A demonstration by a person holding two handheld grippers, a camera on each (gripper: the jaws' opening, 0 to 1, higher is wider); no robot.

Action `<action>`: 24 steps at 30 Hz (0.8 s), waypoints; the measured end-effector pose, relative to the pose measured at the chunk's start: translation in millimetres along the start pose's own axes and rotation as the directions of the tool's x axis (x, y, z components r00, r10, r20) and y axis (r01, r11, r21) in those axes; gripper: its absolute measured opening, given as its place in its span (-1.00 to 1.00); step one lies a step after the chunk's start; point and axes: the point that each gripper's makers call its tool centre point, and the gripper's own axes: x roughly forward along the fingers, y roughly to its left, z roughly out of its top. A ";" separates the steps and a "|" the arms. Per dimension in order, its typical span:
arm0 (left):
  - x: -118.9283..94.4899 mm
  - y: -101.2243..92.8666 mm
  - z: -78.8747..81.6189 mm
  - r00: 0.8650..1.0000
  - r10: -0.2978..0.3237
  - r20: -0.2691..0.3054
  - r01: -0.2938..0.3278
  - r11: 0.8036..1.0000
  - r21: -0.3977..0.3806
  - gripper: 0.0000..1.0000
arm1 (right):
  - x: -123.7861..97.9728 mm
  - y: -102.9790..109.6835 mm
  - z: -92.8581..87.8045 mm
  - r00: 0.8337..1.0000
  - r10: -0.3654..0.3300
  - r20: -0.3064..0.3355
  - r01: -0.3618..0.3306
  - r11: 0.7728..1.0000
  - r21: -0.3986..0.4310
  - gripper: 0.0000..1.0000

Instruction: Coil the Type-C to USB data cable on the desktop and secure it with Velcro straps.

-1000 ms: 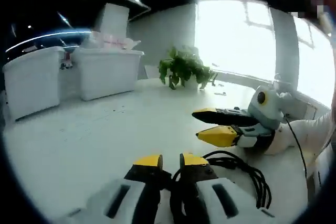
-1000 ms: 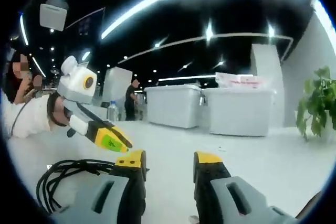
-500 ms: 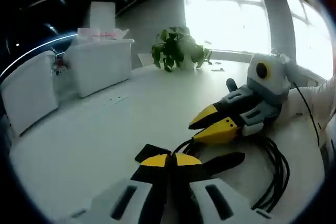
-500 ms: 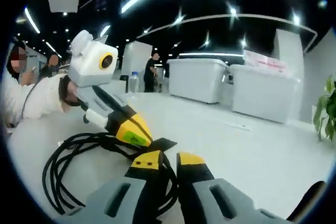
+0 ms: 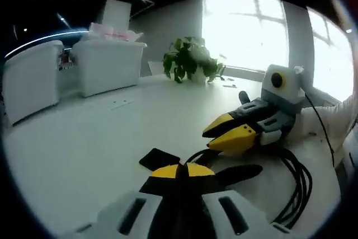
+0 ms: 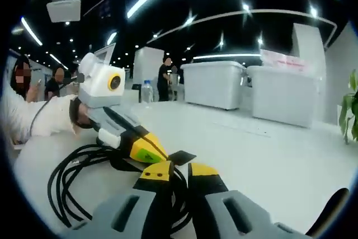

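in the left gripper view, left gripper (image 5: 180, 170) at the near edge, yellow tips pressed together on the black velcro strap (image 5: 159, 158), whose flat ends stick out to left and right of the tips. just beyond, right gripper (image 5: 226, 136) entering from the right, its yellow tips a narrow gap apart over the black data cable (image 5: 296, 186), coiled in loose loops on the white bench (image 5: 84, 149) at near right. farther off, a potted plant (image 5: 190, 65) at the bench's far edge, white bins (image 5: 109, 65) to the far left, bright windows behind.

in the right gripper view, right gripper (image 6: 178, 172) low in the middle, tips nearly together and straddling cable strands; hold on them cannot be told. left gripper (image 6: 151, 152) coming from the left, touching the strap (image 6: 182, 157) just ahead. coil (image 6: 67, 180) spread at near left. beyond, a water bottle (image 6: 147, 92), white bins (image 6: 215, 85), people standing far off.
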 end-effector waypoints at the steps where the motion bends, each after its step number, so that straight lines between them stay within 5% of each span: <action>1: -0.1 0.2 -0.3 1.000 -0.004 0.004 0.004 1.000 -0.009 -0.92 | -3.5 4.9 6.5 0.999 0.028 0.034 -0.028 1.000 0.001 -0.80; 4: -0.2 0.0 -0.8 1.000 -0.013 0.014 0.014 1.000 -0.026 -0.91 | -15.7 30.5 22.1 0.981 0.165 0.103 -0.162 0.986 -0.039 -0.71; 8: 0.0 1.5 -0.8 0.999 -0.033 0.027 0.034 0.998 -0.048 -0.91 | -18.8 54.8 13.7 0.966 0.253 0.059 -0.242 0.959 -0.150 -0.36; 11: 0.2 -0.4 -1.0 0.999 -0.039 0.030 0.040 0.998 -0.050 -0.91 | -15.4 60.6 4.7 0.967 0.254 0.008 -0.247 0.947 -0.205 -0.41; 20: 0.4 -2.9 -2.0 0.998 -0.044 0.036 0.047 0.997 -0.064 -0.91 | -14.3 50.8 17.6 0.976 0.211 0.059 -0.196 0.959 -0.203 -0.94; 24: 0.5 -4.2 -2.5 0.998 -0.046 0.039 0.049 0.996 -0.073 -0.91 | -13.9 48.4 17.9 0.976 0.208 0.064 -0.193 0.963 -0.190 -0.96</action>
